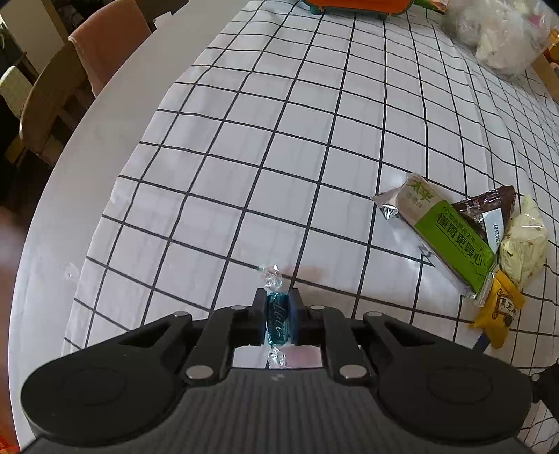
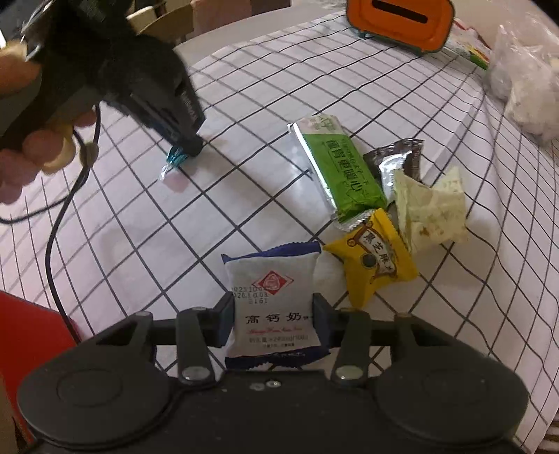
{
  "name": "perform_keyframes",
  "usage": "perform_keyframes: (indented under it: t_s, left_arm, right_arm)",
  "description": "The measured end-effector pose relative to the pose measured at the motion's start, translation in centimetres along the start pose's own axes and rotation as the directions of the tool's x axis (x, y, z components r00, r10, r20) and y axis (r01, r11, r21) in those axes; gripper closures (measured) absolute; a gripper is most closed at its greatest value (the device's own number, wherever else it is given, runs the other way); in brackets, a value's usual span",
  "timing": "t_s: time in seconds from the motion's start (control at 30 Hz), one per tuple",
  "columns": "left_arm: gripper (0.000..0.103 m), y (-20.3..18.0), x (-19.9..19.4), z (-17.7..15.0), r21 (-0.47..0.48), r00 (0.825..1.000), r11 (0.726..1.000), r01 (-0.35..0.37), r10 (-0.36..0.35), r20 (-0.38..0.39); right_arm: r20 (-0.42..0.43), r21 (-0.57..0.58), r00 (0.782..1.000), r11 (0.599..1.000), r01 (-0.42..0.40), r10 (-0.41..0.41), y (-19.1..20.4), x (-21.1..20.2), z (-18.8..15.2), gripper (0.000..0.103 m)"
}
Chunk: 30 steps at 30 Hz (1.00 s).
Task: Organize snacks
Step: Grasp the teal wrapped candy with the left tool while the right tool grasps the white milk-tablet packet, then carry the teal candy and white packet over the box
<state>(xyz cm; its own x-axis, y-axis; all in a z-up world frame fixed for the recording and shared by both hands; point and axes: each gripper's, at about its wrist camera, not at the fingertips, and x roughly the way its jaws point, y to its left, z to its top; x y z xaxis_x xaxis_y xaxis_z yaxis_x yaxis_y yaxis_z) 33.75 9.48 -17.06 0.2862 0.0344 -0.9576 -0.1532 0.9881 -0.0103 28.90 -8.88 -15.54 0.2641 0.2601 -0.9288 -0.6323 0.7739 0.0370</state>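
My left gripper is shut on a blue wrapped candy, held just above the checked tablecloth. It also shows in the right wrist view with the candy at its tip. My right gripper is shut on a white and blue milk snack packet. A pile of snacks lies on the cloth: a green bar, a yellow packet, a cream packet and a brown packet.
An orange and green container stands at the far edge. A clear plastic bag lies at the far right. Chairs stand beyond the table's left edge. A red object lies at the lower left.
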Motion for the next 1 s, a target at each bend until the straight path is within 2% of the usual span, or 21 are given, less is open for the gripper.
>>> perform_keyframes:
  t_s: [0.13,0.47,0.87,1.0]
  left_arm:
    - [0.091,0.2,-1.2,-0.3,0.005,1.000,1.000,0.010,-0.010,0.013]
    - [0.091,0.3,-5.0,-1.1,0.041,0.998,0.998,0.037,-0.039,0.046]
    - [0.091,-0.4,-11.1,-4.2,0.109,0.993,0.991,0.082,-0.090,0.076]
    - [0.091,-1.2,-13.5,-5.8,0.158,0.988,0.983,0.098,-0.114,0.100]
  right_arm:
    - [0.027,0.048,1.000,0.999,-0.014,0.012,-0.5,-1.3,0.1,0.059]
    - [0.103,0.097,0.995,0.995,0.005,-0.015,-0.5,-6.6,-0.7,0.059]
    - [0.156,0.175,0.987,0.985,0.005,-0.033,0.5,-12.9,-3.5,0.058]
    - [0.179,0.192,0.983,0.981,-0.003,-0.032,0.9,-14.9,-4.5,0.058]
